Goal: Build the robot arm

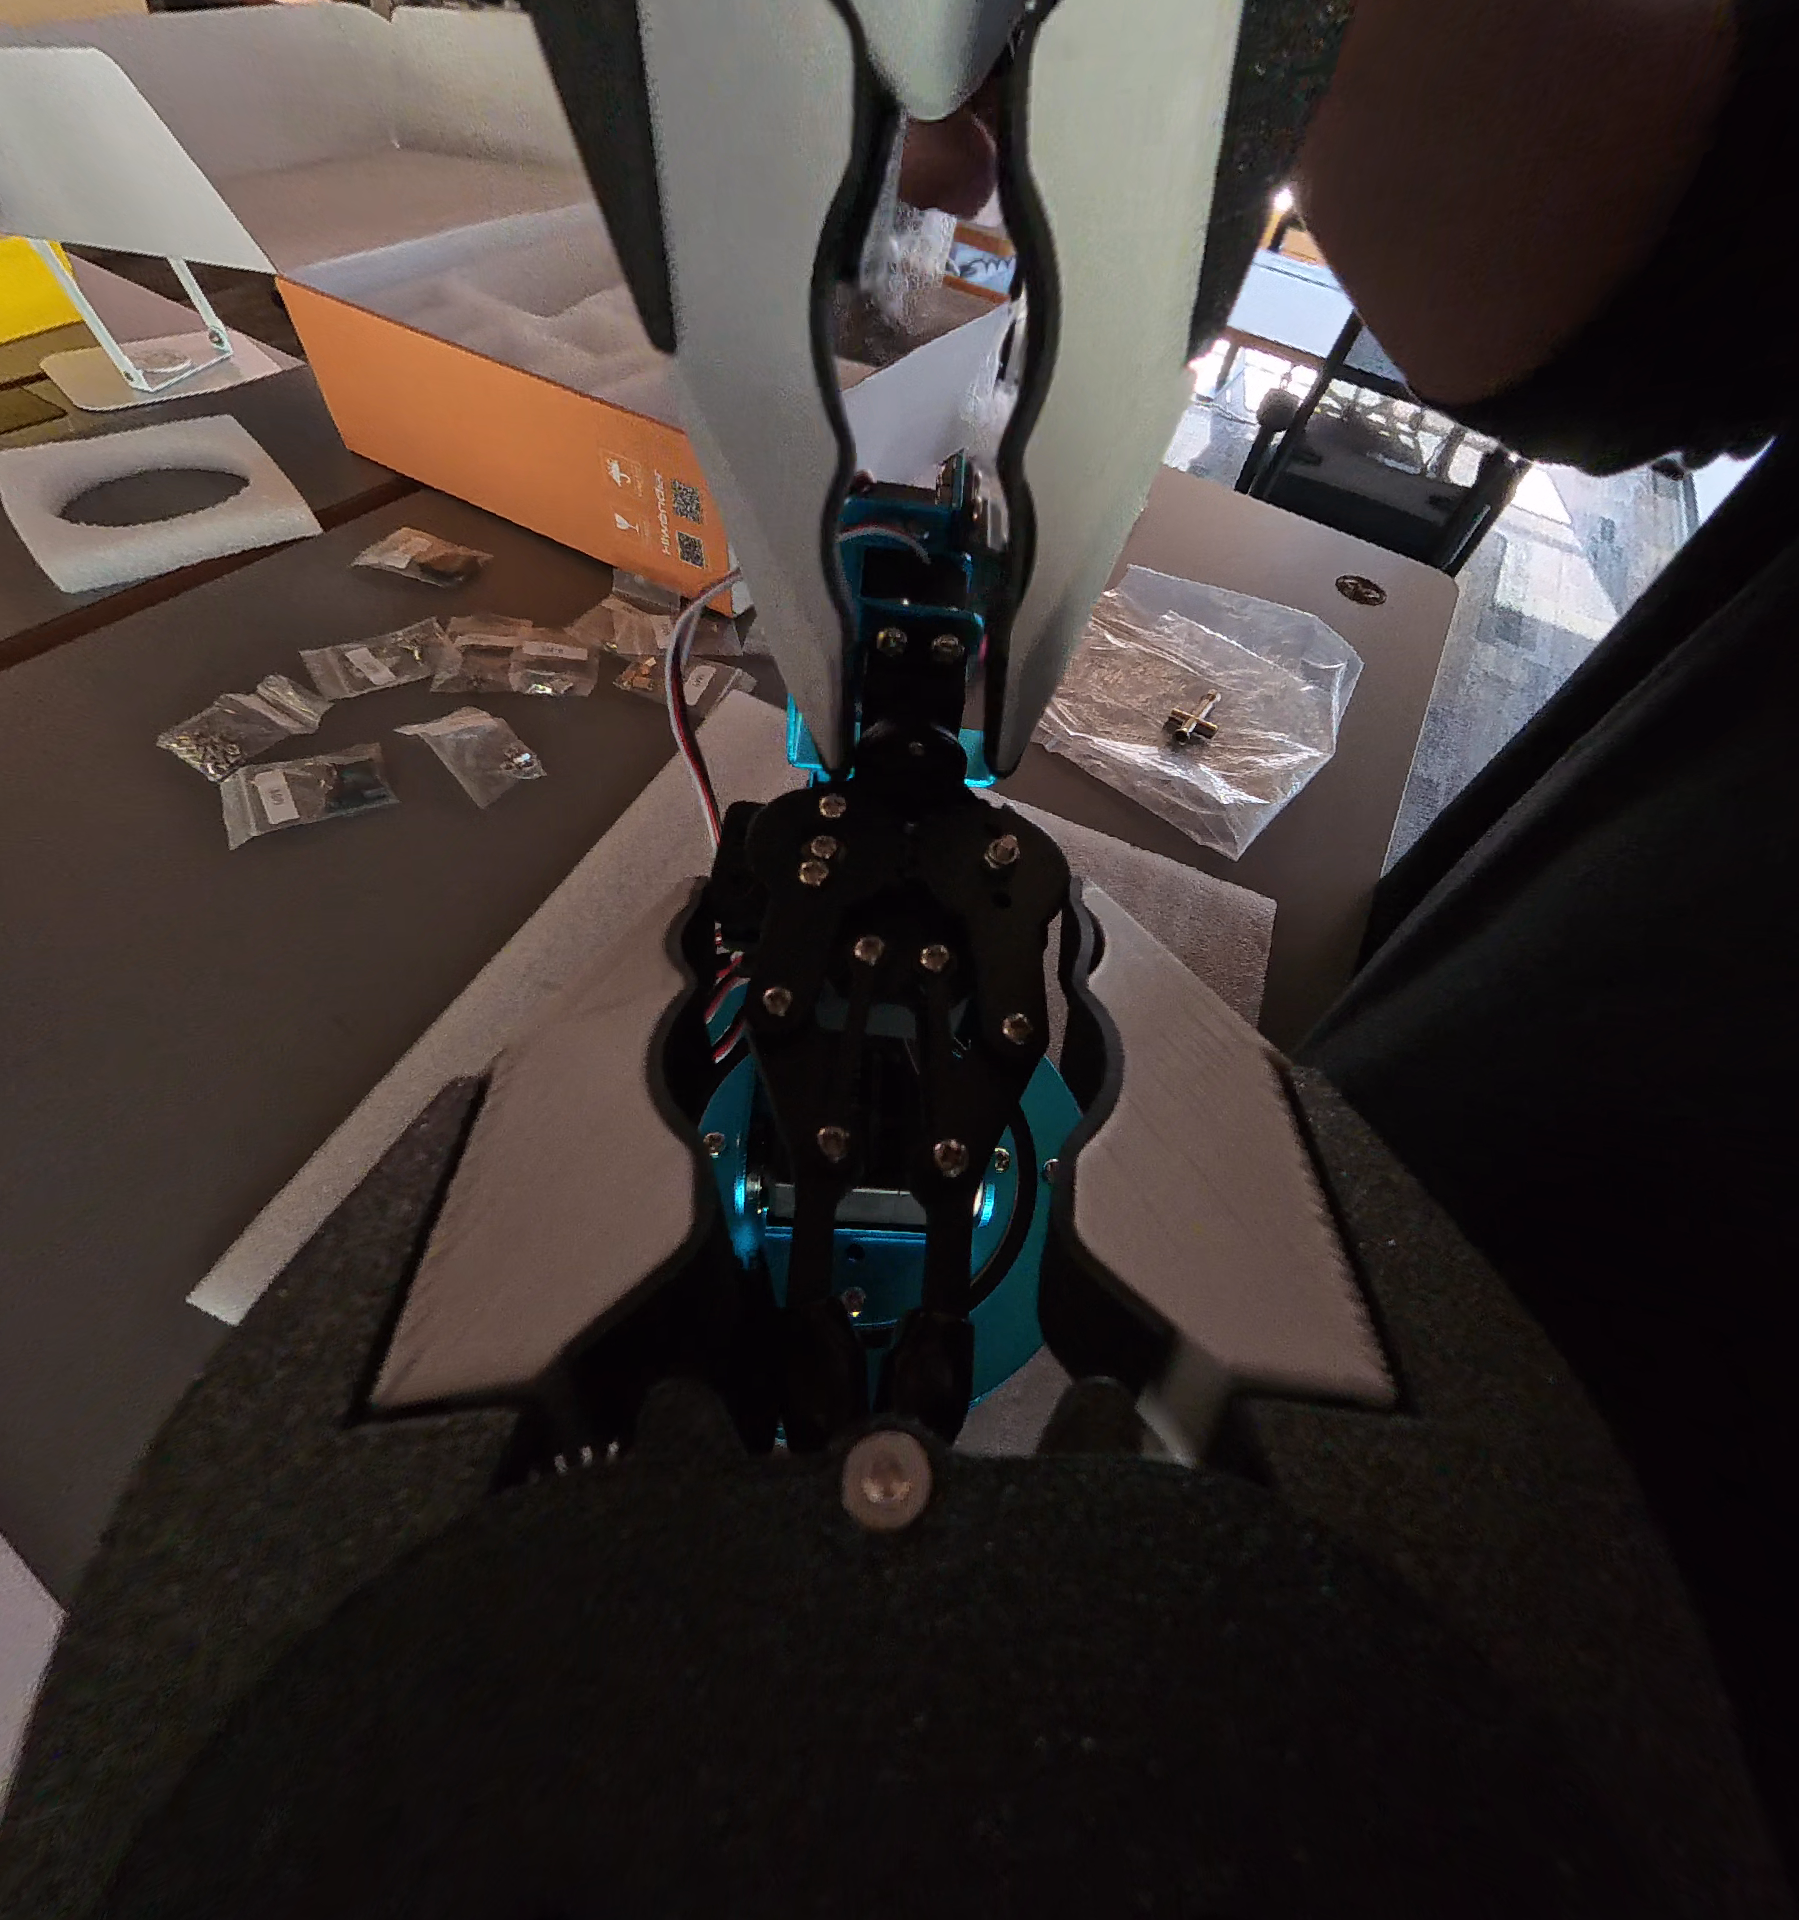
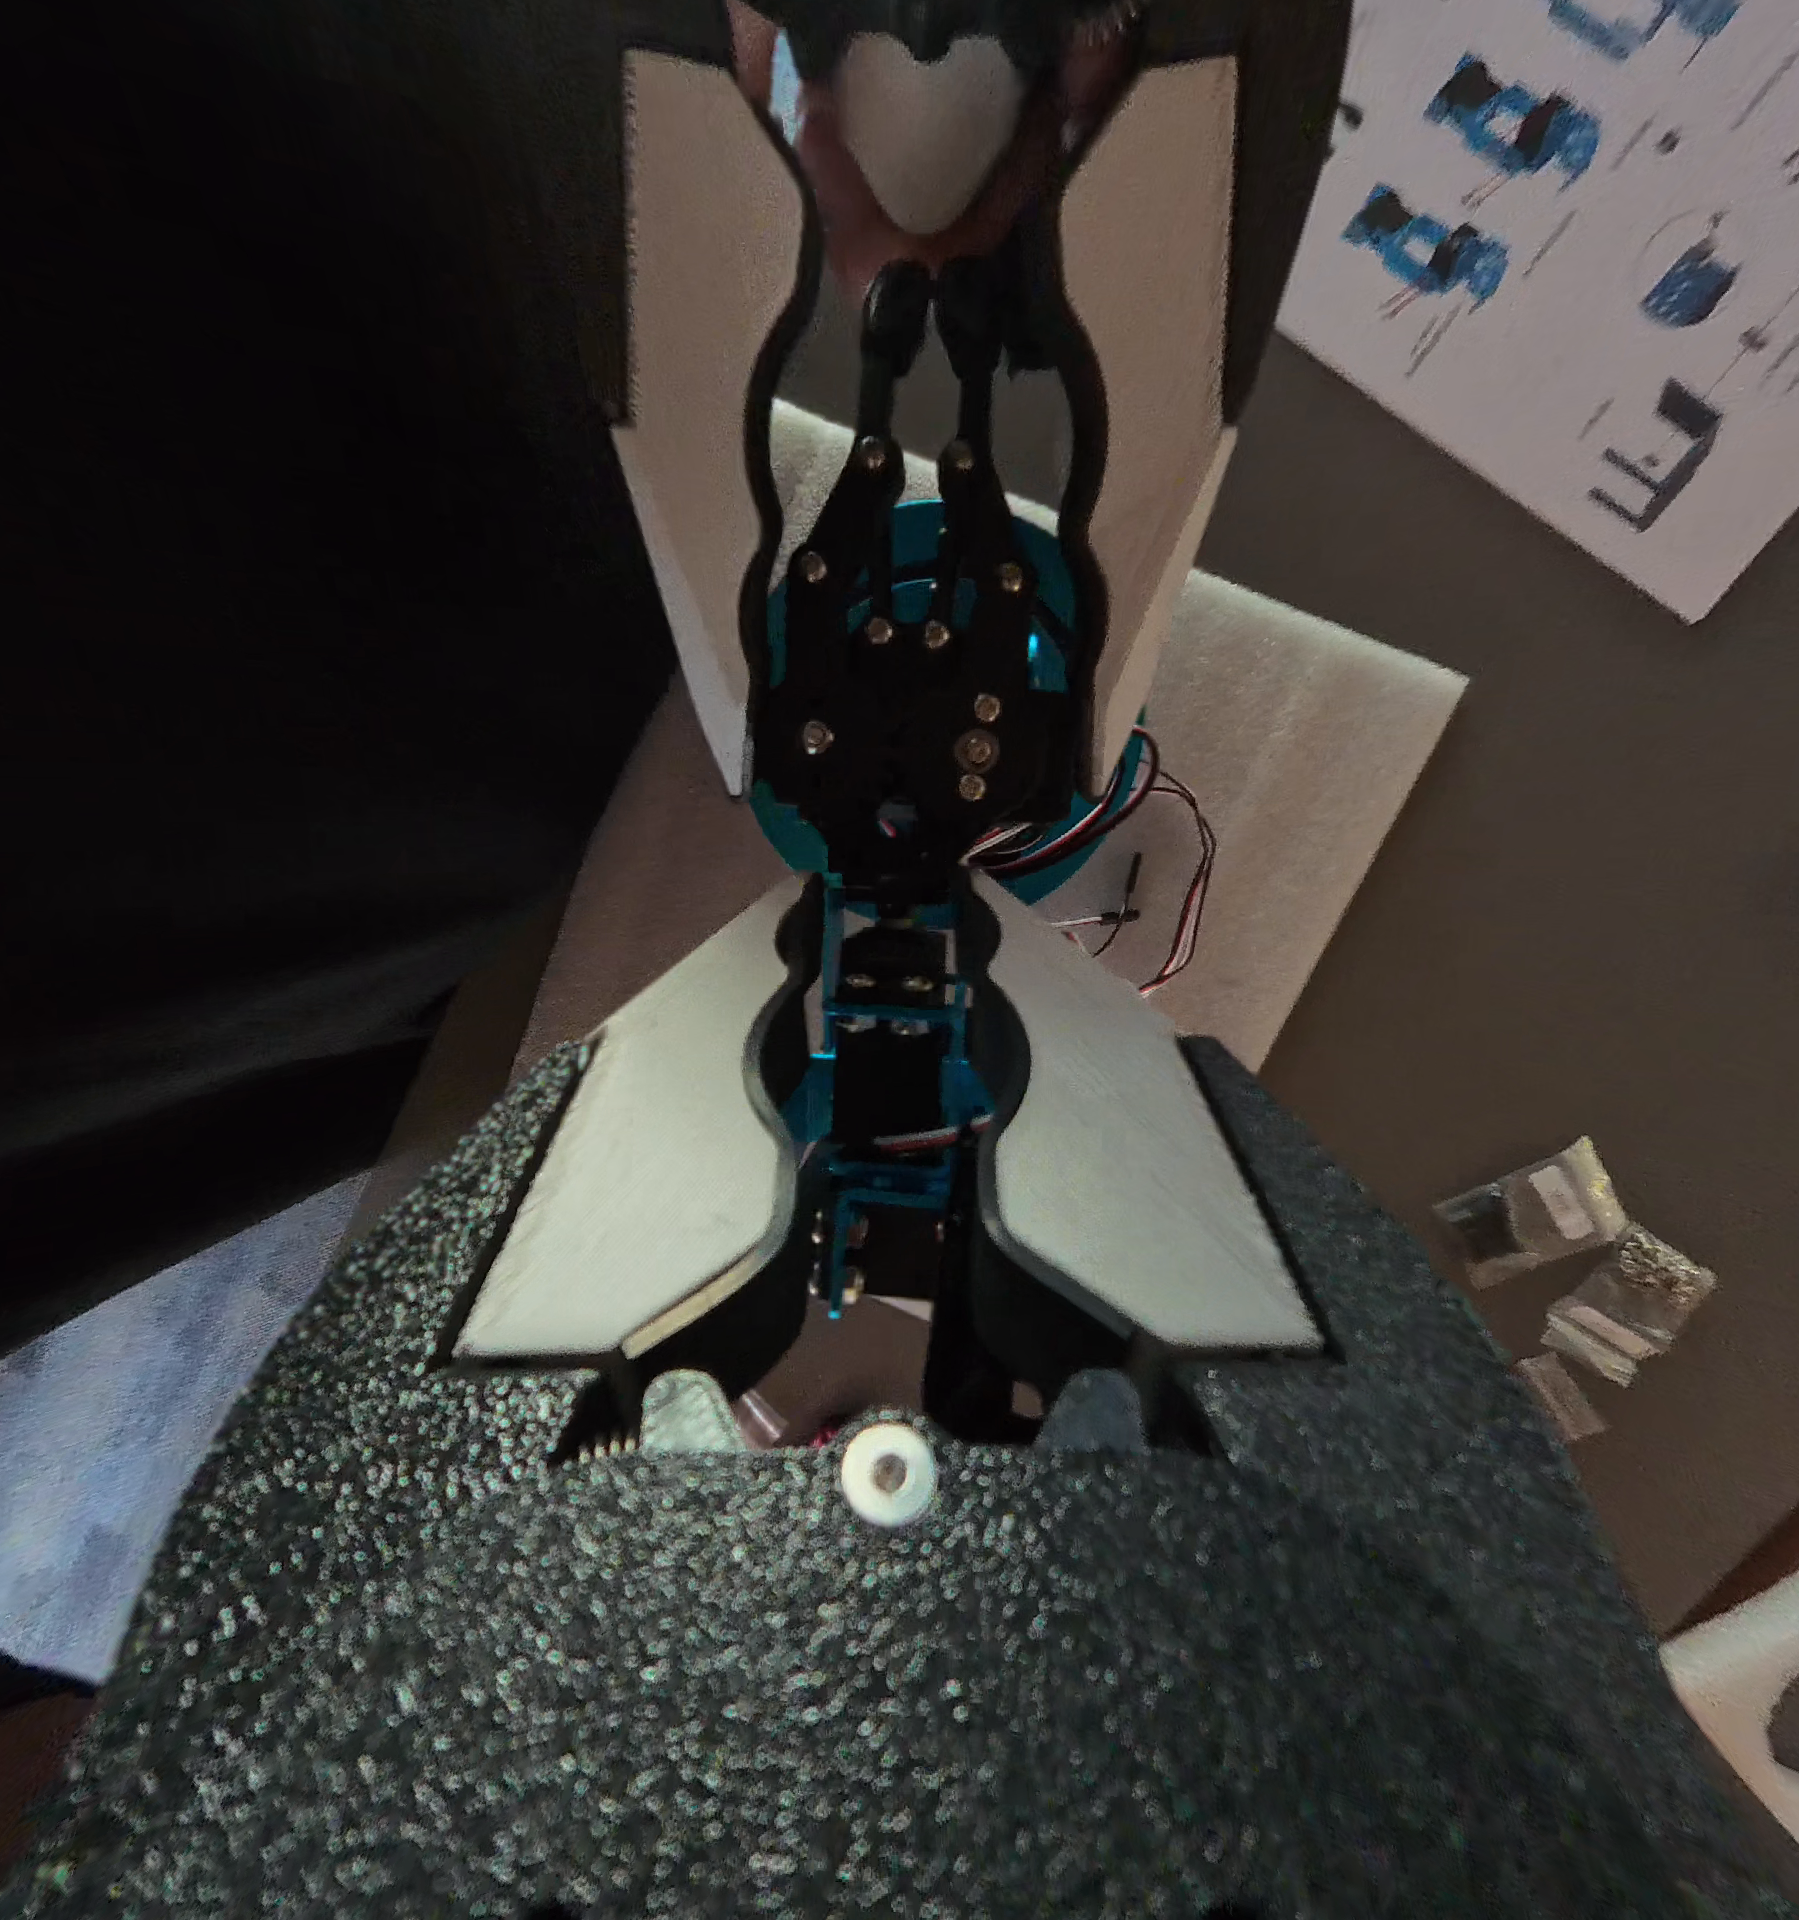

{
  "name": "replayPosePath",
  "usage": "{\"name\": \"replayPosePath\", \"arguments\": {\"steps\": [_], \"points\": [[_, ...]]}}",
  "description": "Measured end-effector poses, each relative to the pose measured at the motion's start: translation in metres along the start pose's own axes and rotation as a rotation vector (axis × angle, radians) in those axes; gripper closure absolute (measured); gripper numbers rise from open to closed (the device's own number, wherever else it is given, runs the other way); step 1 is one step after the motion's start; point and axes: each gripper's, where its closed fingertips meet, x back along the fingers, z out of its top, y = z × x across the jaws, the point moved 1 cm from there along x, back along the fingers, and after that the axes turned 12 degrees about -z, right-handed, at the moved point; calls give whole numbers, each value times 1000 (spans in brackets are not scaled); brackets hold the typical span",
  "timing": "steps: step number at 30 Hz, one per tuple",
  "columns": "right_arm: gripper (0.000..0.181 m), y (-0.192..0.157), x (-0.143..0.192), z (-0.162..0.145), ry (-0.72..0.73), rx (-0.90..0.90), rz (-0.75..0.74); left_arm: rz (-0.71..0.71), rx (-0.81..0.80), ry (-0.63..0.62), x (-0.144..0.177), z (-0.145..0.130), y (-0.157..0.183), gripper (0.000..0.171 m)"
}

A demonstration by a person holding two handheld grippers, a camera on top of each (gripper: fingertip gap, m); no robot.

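A small robot arm of blue metal brackets, black servos and a black claw (image 1: 905, 935) is held between both grippers over a white foam pad (image 2: 1321, 748). My left gripper (image 1: 890, 894) is shut on the black claw, which also shows in the right wrist view (image 2: 895, 665). My right gripper (image 2: 887, 904) is shut on the blue bracket segment (image 2: 874, 1132) behind the claw. It comes in from the top of the left wrist view (image 1: 916, 758). The left gripper (image 2: 916, 784) faces it from the top of the right wrist view. The arm's blue round base (image 1: 1020, 1174) lies below the claw. Its servo wires (image 2: 1175, 821) hang loose.
An open orange box (image 1: 479, 405) stands behind on the dark table. Several small bags of hardware (image 1: 375, 665) lie to the left. A foam square with a round hole (image 1: 147, 499), a clear bag with a brass cross tool (image 1: 1196, 717) and a printed sheet (image 2: 1601, 260) lie around. A person's arm (image 1: 1560, 208) is at upper right. My two grippers' fingertips are within a few centimetres of each other.
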Motion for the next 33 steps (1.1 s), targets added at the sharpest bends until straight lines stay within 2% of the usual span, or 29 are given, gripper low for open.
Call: {"name": "replayPosePath", "arguments": {"steps": [5,10,17,25,27,33], "points": [[160,1,-2,-1,3,4,-30,0,-3,-3,-1,0,0,106],[161,2,-2,-3,-4,-80,71,12,-20,-6,-2,1,0,107],[160,-1,-1,-4,-24,-119,126,22,-46,-16,-3,1,2,107],[155,0,-2,-1,29,1,-59,-1,8,-4,-1,0,0,106],[160,2,-2,-1,43,23,-116,-4,11,-5,-1,0,0,106],[161,2,-1,1,64,91,-216,0,13,-10,-1,0,0,106]]}}
